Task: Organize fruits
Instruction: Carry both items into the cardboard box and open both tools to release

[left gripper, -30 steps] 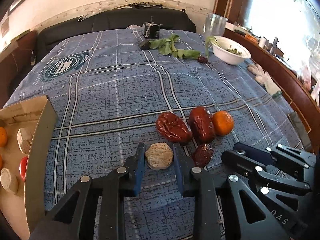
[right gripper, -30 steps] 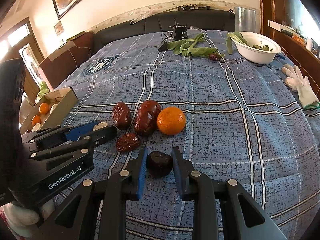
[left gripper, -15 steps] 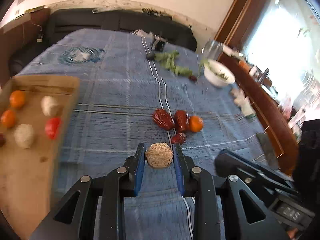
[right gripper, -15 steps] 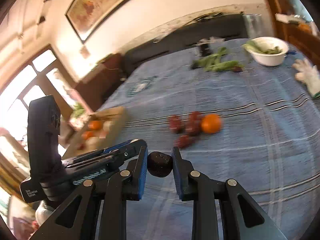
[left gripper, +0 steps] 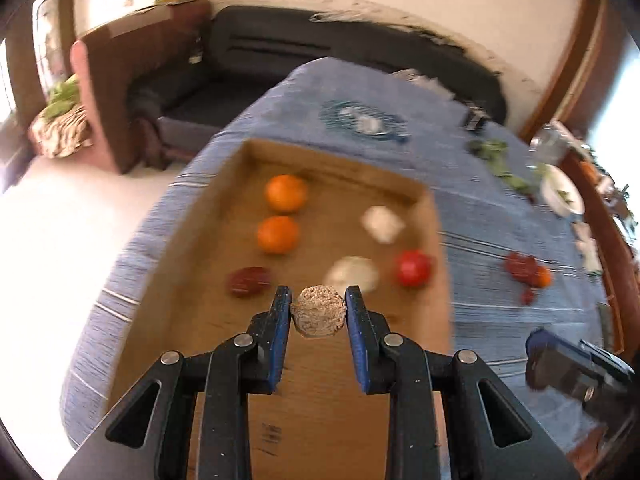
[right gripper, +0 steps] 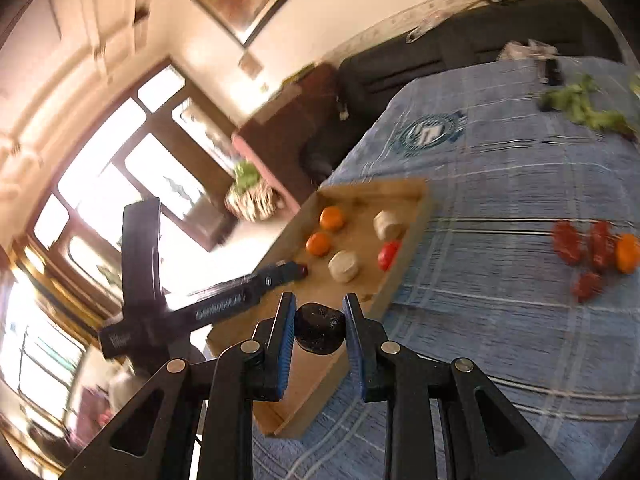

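Note:
My left gripper [left gripper: 319, 315] is shut on a round beige textured fruit [left gripper: 319, 314] and holds it above the open cardboard box [left gripper: 224, 320]. The box holds two oranges [left gripper: 286, 193], two pale round pieces [left gripper: 352, 275], a red fruit [left gripper: 413, 267] and a dark red date [left gripper: 250, 280]. My right gripper [right gripper: 319, 329] is shut on a dark, nearly black fruit [right gripper: 319, 328] above the box's near right edge [right gripper: 404, 264]. Several dates [right gripper: 566, 241] and an orange [right gripper: 627, 252] lie on the blue checked cloth to the right.
The left gripper's body [right gripper: 224, 300] reaches over the box in the right wrist view. Green leaves [right gripper: 580, 106] and a white bowl [left gripper: 562, 194] lie at the far side of the cloth. A dark sofa [left gripper: 280, 52] stands behind, and the cloth's left edge drops to the floor.
Both grippers have swung left with their fruits, from above the cloth near the dates to above the cardboard box. The views are motion blurred.

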{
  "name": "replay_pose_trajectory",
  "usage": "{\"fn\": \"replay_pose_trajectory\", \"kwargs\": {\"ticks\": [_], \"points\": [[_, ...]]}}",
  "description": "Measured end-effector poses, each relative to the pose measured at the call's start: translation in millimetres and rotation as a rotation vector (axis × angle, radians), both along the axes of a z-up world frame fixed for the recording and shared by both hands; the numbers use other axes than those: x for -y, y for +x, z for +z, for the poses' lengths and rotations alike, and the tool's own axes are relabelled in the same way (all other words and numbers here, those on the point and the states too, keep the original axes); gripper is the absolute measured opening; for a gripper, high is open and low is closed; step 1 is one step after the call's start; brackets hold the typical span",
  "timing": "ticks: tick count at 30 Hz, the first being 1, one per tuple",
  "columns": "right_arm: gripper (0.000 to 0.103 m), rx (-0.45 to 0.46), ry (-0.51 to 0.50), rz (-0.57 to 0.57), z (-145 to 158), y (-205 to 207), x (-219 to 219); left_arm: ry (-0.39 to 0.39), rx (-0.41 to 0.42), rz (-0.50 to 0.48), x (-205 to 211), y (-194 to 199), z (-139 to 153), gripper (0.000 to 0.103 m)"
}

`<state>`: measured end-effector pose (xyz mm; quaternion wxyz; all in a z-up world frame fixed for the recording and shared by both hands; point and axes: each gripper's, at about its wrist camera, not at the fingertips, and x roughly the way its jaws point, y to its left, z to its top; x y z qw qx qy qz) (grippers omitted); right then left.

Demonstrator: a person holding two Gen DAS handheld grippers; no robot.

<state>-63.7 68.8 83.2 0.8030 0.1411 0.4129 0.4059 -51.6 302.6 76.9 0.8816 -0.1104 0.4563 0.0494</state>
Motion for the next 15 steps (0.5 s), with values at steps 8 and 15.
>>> {"fn": "replay_pose_trajectory", "kwargs": {"ticks": [8, 15], "points": [[0.027, 0.045, -0.244, 0.048, -34.7, 15.2, -82.2, -0.023, -0.109, 0.049, -33.0, 19.6, -32.2, 0.027], [0.029, 0.080, -0.305, 0.027, -49.2, 22.9, -99.0, -0.021, -0.112, 0.077, -35.2, 24.6, -36.4, 0.029]]}}
